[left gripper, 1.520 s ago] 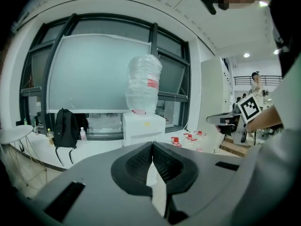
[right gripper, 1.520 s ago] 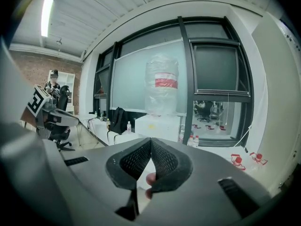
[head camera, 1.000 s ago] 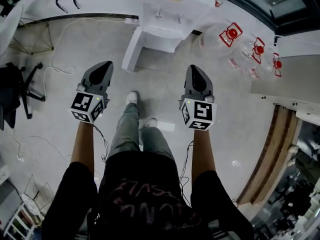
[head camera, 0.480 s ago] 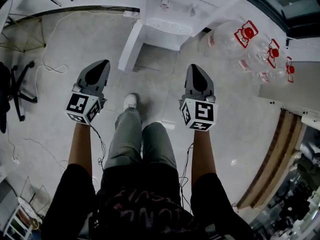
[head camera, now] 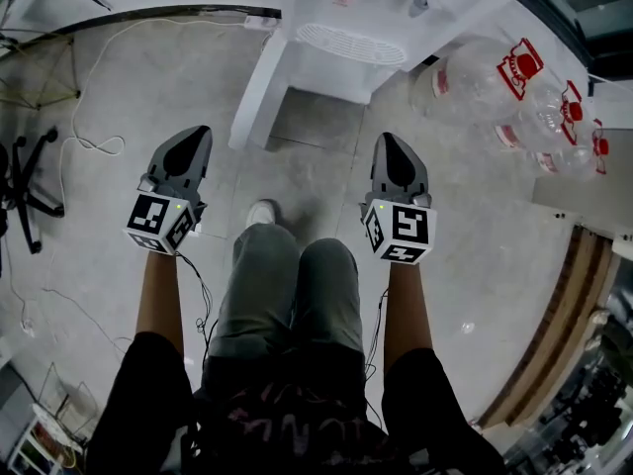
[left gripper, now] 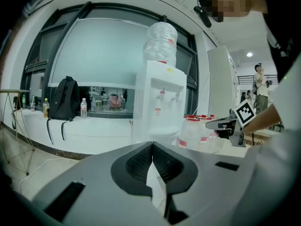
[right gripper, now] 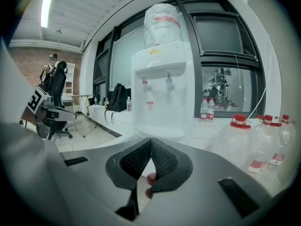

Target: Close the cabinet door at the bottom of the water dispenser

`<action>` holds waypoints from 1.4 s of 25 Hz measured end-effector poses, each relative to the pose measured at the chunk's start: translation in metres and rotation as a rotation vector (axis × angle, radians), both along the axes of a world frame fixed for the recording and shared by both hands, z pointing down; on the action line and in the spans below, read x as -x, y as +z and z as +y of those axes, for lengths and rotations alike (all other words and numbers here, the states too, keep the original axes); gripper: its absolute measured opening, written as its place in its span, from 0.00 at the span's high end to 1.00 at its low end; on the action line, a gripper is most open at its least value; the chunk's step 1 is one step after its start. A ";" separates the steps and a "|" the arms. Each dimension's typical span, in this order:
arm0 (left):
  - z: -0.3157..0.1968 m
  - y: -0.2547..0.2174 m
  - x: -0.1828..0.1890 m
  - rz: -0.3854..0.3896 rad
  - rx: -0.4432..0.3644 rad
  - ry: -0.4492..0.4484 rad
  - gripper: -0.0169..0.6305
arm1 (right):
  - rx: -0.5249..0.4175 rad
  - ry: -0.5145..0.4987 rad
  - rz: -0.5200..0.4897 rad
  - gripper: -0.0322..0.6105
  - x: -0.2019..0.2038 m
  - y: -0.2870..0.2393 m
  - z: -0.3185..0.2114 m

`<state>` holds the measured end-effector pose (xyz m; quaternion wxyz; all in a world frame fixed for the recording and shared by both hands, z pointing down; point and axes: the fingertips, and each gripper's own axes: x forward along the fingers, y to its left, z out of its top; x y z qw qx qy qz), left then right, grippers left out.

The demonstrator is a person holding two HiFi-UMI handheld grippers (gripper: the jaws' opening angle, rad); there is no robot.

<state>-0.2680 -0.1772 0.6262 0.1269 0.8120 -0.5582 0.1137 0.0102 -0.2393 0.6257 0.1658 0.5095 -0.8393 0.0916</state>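
Floor: pale grey tiles (head camera: 119,77) under a window wall, with a white ledge along the glass.

Head view
- Dispenser: the white dispenser (head camera: 396,8) stands at the top centre, its drip tray (head camera: 351,43) facing the person.
- Door: the cabinet door (head camera: 259,87) hangs open, swung out from the dispenser's lower left, edge toward the camera.
- Left gripper: the left gripper (head camera: 196,133) is held over the floor, near the door's free end but apart from it.
- Right gripper: the right gripper (head camera: 388,139) is level with the left one, below the dispenser's right side and touching nothing.
- Legs: bent knees (head camera: 292,265) and a white shoe (head camera: 262,213) sit between the two grippers.
- Jugs: clear jugs (head camera: 504,77) with red labels lie right of the dispenser.
- Other: a cable (head camera: 89,146) and an office chair (head camera: 20,181) are at the left.

Left gripper view
- Jaws: pressed together with nothing between them (left gripper: 152,145).
- Ahead: the dispenser, topped by a bottle (left gripper: 162,44), stands straight in front; whether the door shows here I cannot tell.
- Sides: a black backpack (left gripper: 63,98) rests on the ledge at the left; the right gripper reaches in from the right.

Right gripper view
- Jaws: closed tip to tip and empty (right gripper: 151,141).
- Ahead: the dispenser fills the centre, its lower part hidden behind the gripper body.
- Sides: the jugs are at the right, and small bottles (right gripper: 207,108) stand on the ledge.
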 end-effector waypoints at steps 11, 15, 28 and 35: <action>0.003 0.101 0.014 -0.047 -0.043 0.013 0.96 | -0.011 0.002 -0.004 0.93 -0.002 0.109 -0.008; 0.009 0.139 0.018 -0.065 -0.056 0.022 0.96 | -0.020 0.008 -0.012 0.93 -0.009 0.143 -0.006; 0.031 0.228 -0.001 -0.050 0.009 0.166 0.72 | -0.006 -0.001 0.015 0.93 -0.036 0.228 0.007; 0.015 0.258 -0.011 -0.078 0.044 0.236 0.70 | 0.004 0.024 0.012 0.93 -0.053 0.256 0.009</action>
